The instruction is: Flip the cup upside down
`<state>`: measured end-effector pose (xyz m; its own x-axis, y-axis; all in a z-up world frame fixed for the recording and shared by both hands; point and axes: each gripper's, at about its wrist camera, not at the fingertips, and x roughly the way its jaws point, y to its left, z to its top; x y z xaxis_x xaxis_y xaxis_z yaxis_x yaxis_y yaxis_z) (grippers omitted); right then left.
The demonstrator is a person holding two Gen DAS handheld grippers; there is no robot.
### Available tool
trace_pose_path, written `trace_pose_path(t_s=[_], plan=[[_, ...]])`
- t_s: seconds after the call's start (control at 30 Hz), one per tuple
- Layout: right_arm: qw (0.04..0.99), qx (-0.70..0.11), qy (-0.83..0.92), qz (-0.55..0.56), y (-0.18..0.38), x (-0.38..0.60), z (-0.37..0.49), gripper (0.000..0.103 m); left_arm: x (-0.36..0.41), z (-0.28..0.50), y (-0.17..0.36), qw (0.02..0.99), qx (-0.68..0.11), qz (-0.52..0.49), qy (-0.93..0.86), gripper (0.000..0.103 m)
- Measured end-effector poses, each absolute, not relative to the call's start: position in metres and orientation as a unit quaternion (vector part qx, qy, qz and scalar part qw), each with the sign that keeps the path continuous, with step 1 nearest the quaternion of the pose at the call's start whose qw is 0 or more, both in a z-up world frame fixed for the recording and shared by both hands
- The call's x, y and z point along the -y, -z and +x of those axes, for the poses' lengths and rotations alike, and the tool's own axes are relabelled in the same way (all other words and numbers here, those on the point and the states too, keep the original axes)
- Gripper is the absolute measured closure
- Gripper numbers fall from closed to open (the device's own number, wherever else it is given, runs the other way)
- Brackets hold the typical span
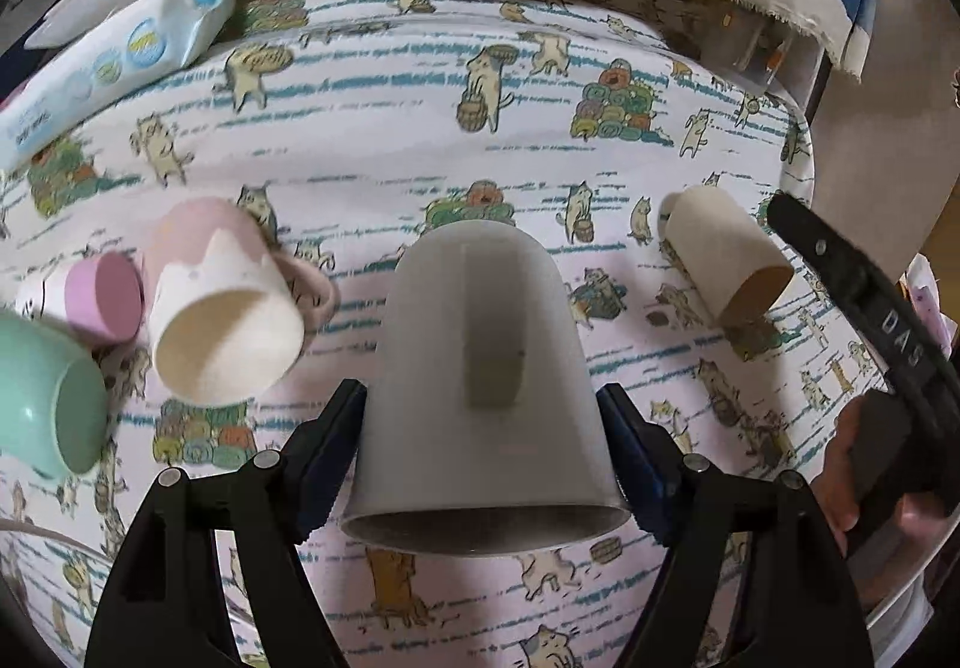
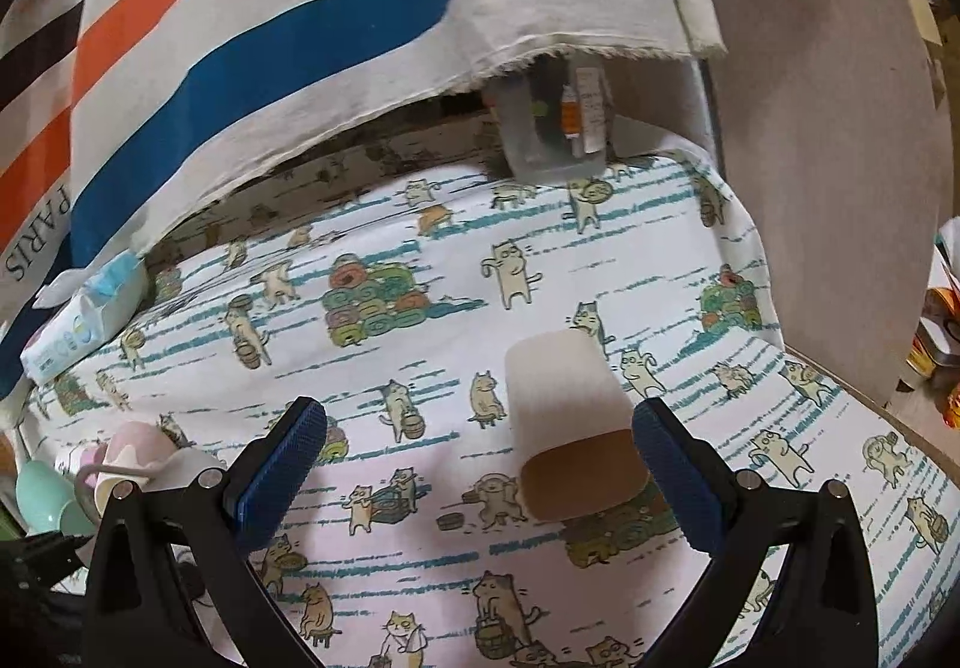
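My left gripper (image 1: 483, 437) is shut on a grey cup (image 1: 480, 368), held with its open mouth toward the camera and its base pointing away, above the cat-print tablecloth (image 1: 420, 140). My right gripper (image 2: 480, 464) is open and empty. A cream cup with a brown inside (image 2: 570, 428) lies on its side between and just beyond the right gripper's pads, nearer the right pad (image 2: 678, 476); I cannot tell if they touch. This cup also shows in the left wrist view (image 1: 726, 254), with the right gripper's black body beside it.
A pink-and-white mug (image 1: 222, 302), a small pink-lidded pot (image 1: 102, 296) and a mint green cup (image 1: 48, 398) lie at the left. A wet-wipes pack (image 1: 114, 62) sits at the back left. A striped cloth (image 2: 300, 38) hangs behind. A clear box (image 2: 552, 128) stands at the back.
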<state>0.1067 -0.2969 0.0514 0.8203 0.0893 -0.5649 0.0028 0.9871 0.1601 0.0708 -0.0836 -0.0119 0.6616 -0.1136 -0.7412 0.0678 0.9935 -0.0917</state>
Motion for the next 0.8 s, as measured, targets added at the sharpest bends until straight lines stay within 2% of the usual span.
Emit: trace_pose_path(t_s=[0.37, 0.5, 0.8], plan=[[0.956, -0.291, -0.032, 0.038, -0.053, 0.283, 0.104, 0.000, 0.091, 0.072, 0.029, 0.907, -0.417, -0.016, 0.052, 0.026], [0.956, -0.288, -0.032, 0.036, -0.053, 0.282, 0.103, 0.000, 0.089, 0.067, 0.026, 0.914, -0.402, -0.008, 0.057, 0.007], [0.959, -0.279, -0.038, 0.024, -0.055, 0.278, 0.099, 0.000, 0.049, 0.041, 0.003, 0.945, -0.320, 0.000, 0.072, 0.005]])
